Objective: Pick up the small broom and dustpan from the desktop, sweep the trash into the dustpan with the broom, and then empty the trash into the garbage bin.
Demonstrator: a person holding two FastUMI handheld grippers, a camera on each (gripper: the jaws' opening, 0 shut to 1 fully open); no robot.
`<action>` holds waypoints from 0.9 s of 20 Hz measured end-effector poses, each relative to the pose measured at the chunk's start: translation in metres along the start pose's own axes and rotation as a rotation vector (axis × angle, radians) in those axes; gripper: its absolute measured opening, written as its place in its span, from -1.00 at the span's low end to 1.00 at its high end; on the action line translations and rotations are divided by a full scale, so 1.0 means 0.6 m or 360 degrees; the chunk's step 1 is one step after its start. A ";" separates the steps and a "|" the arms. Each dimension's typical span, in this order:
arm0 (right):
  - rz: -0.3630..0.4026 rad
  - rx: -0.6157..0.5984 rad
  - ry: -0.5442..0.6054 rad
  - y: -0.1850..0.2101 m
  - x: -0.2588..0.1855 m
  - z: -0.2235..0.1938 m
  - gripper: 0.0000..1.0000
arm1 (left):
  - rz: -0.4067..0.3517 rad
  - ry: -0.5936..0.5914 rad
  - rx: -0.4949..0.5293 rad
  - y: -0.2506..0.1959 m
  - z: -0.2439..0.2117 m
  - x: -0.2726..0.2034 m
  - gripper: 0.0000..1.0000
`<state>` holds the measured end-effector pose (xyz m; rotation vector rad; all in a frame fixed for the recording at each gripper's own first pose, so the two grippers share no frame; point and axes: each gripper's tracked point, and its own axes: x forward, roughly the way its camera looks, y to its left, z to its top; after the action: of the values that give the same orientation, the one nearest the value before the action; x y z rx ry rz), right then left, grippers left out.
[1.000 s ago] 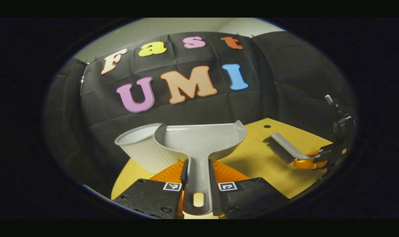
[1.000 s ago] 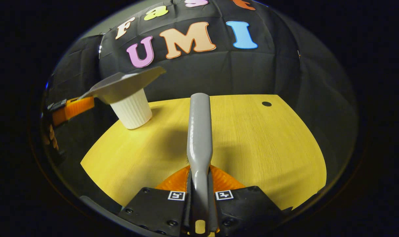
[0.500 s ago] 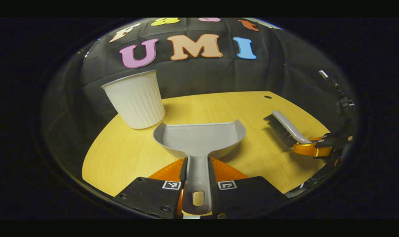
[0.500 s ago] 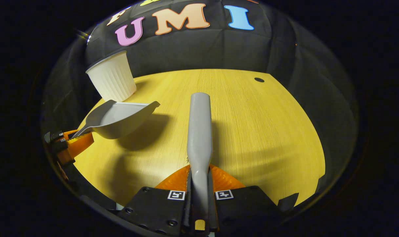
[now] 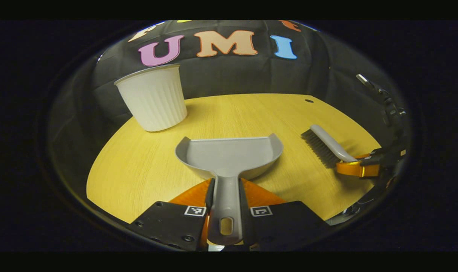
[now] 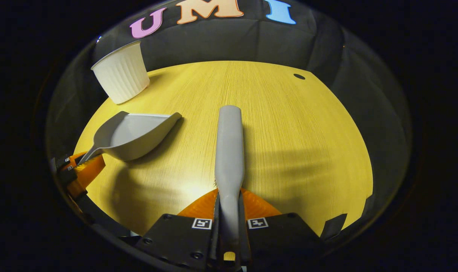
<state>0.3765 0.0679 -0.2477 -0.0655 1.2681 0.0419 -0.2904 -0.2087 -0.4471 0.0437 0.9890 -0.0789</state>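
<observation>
yellow wooden table (image 5: pixel 145 170) carries the white garbage bin (image 5: pixel 153 98) at its far left. your left tongs (image 5: pixel 224 196) clench the dustpan (image 5: pixel 229 156) handle low over the table; your right tongs (image 6: pixel 229 211) grip the broom (image 6: pixel 229 147).

Colours and patterns noted on the desktop items.
Dustpan (image 5: pixel 229 155): plain grey, inside and handle alike. Broom (image 5: pixel 329 144): grey back and handle with dark, near-black bristles. Garbage bin (image 5: pixel 153 98): white, with fine vertical ribbing round its wall. Desktop (image 6: pixel 289 143): yellow wood grain in fine straight lines, with one small dark round hole (image 6: pixel 299 76) near its far edge.
</observation>
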 end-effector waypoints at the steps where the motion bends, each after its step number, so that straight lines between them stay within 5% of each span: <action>1: -0.0006 -0.0007 0.0000 -0.003 0.000 0.000 -0.61 | 0.0005 0.0030 0.0006 -0.001 -0.009 0.003 -0.40; 5: 0.0006 -0.0034 -0.0018 0.001 -0.016 0.003 -0.40 | 0.0001 0.0041 -0.0005 -0.004 -0.019 0.003 -0.39; 7: 0.0019 -0.0067 -0.0027 0.001 -0.032 0.004 0.00 | -0.0002 0.0006 0.0000 -0.008 -0.014 -0.011 -0.05; 10: 0.0026 -0.0155 -0.0209 0.001 -0.073 0.041 0.89 | 0.0049 -0.0177 0.0009 0.005 0.028 -0.048 1.00; 18: 0.0281 -0.0187 -0.1197 0.043 -0.307 0.276 0.87 | 0.0304 -0.0944 -0.0017 0.014 0.296 -0.254 0.89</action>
<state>0.4773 0.1065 -0.0234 -0.0329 0.5154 0.2690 -0.2250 -0.2065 -0.2220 0.0986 0.3893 0.0862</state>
